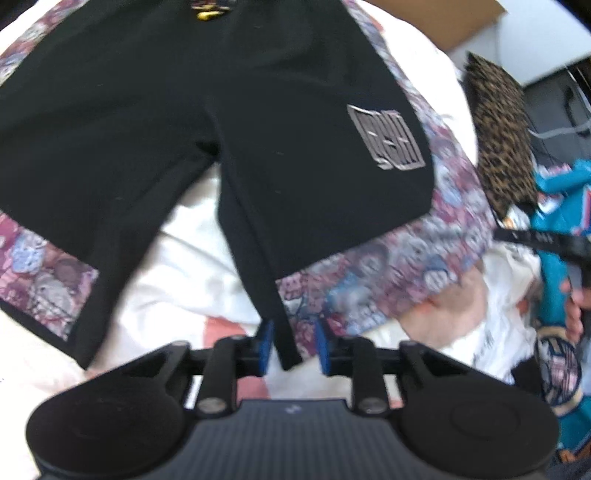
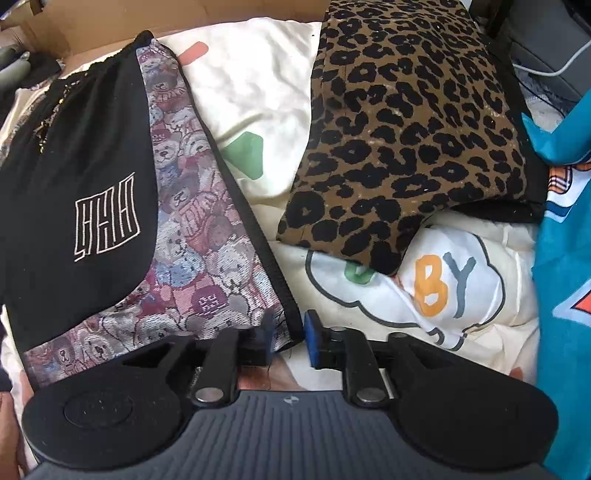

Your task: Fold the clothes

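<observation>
Black shorts (image 1: 258, 110) with teddy-bear print side panels and a grey logo patch lie spread flat on the white bed sheet (image 1: 199, 258). My left gripper (image 1: 295, 345) stands open at the inner hem corner of one leg. The black hem edge lies between its blue pads (image 1: 266, 343) and neither pad presses on it. In the right wrist view the same shorts (image 2: 74, 166) fill the left side. My right gripper (image 2: 290, 336) is open at the outer hem corner of that leg, with the black trim lying loosely between its pads (image 2: 313, 338).
A leopard-print cushion (image 2: 406, 129) lies on the printed sheet (image 2: 258, 92) just right of the shorts. A teal garment (image 2: 561, 258) is heaped at the far right, with a white printed piece (image 1: 498, 332) beside it. A cardboard box (image 2: 110, 22) stands behind the bed.
</observation>
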